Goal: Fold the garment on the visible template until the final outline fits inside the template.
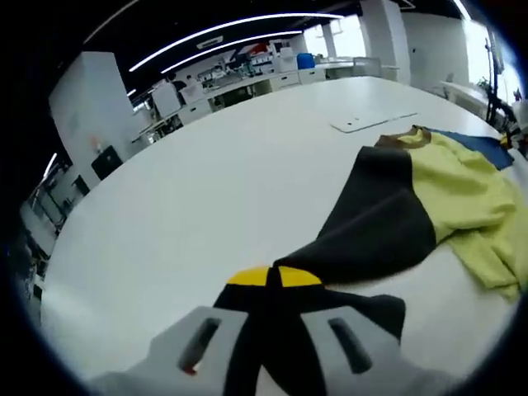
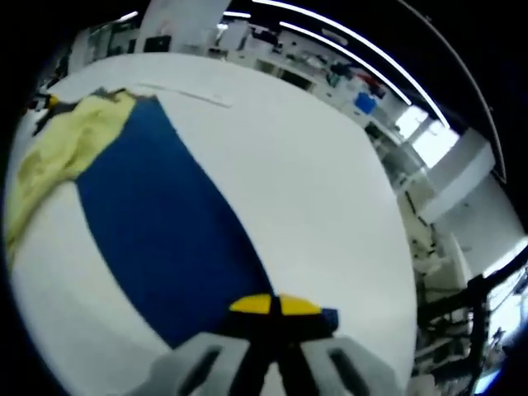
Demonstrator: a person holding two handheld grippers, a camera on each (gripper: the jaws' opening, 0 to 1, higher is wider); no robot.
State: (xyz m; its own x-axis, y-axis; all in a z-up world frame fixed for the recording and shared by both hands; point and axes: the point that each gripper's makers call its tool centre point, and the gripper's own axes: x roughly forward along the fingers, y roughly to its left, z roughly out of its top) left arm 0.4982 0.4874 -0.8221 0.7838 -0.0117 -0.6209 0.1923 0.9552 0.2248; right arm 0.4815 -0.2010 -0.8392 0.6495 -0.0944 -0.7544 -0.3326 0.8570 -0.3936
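Lying spread across a white table, the garment is a colour-block top: a yellow body, one black sleeve or panel running toward the left gripper, and one blue sleeve or panel running toward the right gripper. Each panel is drawn out long and fairly flat, while the yellow middle sits rumpled in soft folds, with a brownish collar at its far end. Left gripper: jaws closed together on the end of the black panel, the cloth pinched between the yellow tips. Right gripper: jaws likewise closed, gripping the end of the blue panel. Handling, as judged: light, limp knit fabric, not fragile, likely to sag, drag and bunch on the smooth table rather than hold a crease, so holds at hems or cuffs, as now, suit it best, with both ends lifted evenly. Template: a thin pale rectangular outline shows on the table beyond the garment in the left gripper view, and may be it; this cannot be told for certain. Surroundings: benches, shelving and ceiling light strips of a workshop stand well apart beyond the table.
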